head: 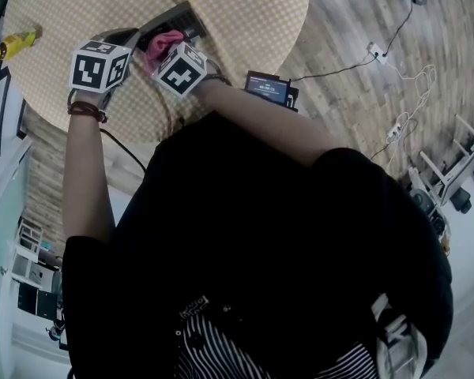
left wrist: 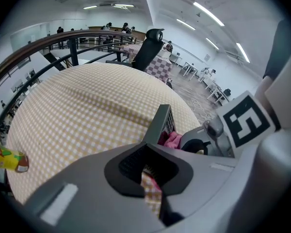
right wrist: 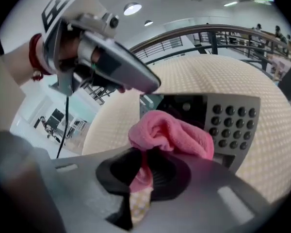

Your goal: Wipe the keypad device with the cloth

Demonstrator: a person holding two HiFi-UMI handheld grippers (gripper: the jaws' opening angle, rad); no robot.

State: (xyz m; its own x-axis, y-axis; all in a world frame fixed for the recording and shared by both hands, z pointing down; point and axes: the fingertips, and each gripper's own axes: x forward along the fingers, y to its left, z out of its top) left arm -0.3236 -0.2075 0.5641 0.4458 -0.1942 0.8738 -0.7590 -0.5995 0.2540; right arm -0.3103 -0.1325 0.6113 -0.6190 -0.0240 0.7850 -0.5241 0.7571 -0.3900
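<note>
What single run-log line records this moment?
left gripper: shut on keypad device | right gripper: shut on pink cloth | cloth against device face, beside keys

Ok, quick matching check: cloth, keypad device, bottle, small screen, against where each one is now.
Things:
1 cloth
2 keypad device
3 bottle
4 small screen

Places:
A beside the right forearm
B clamped in the right hand-held gripper
C lying near the left edge of the table
D held at its edge by the left hand-held gripper

Pairs: 1-B, 2-D, 3-C, 4-A
</note>
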